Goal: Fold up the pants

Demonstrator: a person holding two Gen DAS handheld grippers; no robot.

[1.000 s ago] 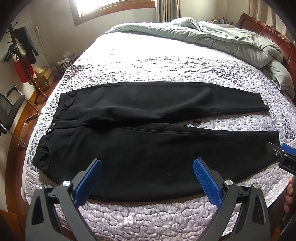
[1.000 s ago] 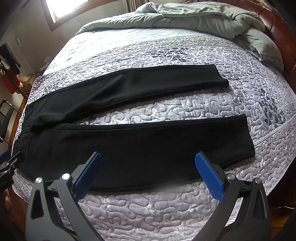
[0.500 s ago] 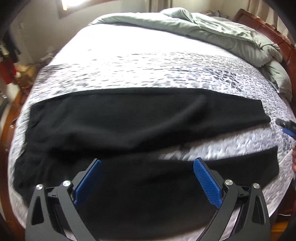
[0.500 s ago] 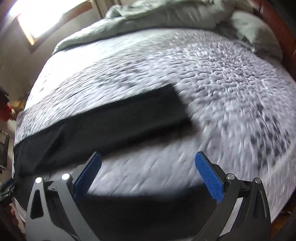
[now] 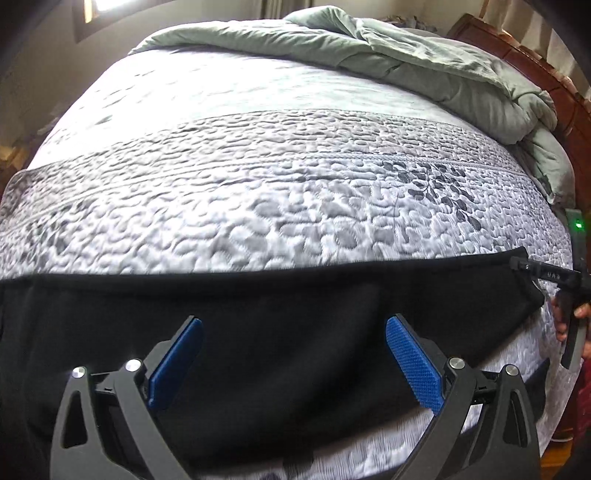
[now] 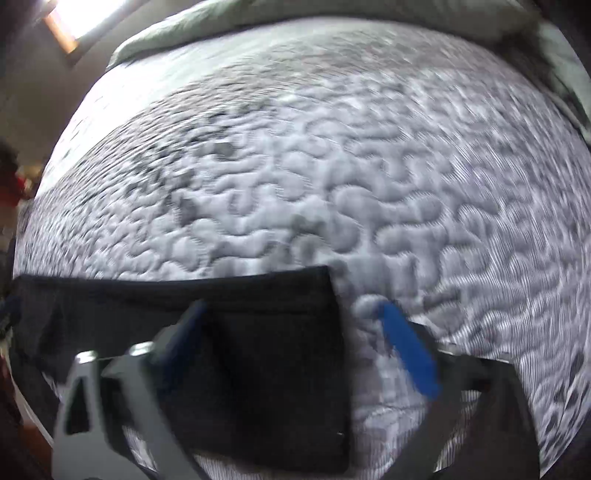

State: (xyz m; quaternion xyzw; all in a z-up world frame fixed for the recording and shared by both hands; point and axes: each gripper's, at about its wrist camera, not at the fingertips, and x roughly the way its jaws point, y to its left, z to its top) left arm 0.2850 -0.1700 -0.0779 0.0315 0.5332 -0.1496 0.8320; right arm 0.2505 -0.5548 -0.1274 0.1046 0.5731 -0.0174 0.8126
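Black pants (image 5: 288, 317) lie flat across the quilted bed. My left gripper (image 5: 293, 363) is open and low over the far leg, near its far edge. My right gripper (image 6: 295, 347) is open over the cuff end (image 6: 280, 332) of the far leg; its left finger is over the cloth and its right finger over the bedspread. The right wrist view is blurred. In the left wrist view the right gripper (image 5: 532, 271) shows at the cuff corner at far right.
A grey quilted bedspread (image 5: 295, 192) covers the bed. A green duvet (image 5: 424, 59) is bunched along the far side. A wooden headboard (image 5: 524, 62) stands at the right. A window (image 6: 70, 22) is at the back left.
Both grippers have moved forward and down over the pants, from the near leg to the far leg. The right gripper has come to the far cuff. Both stay open.
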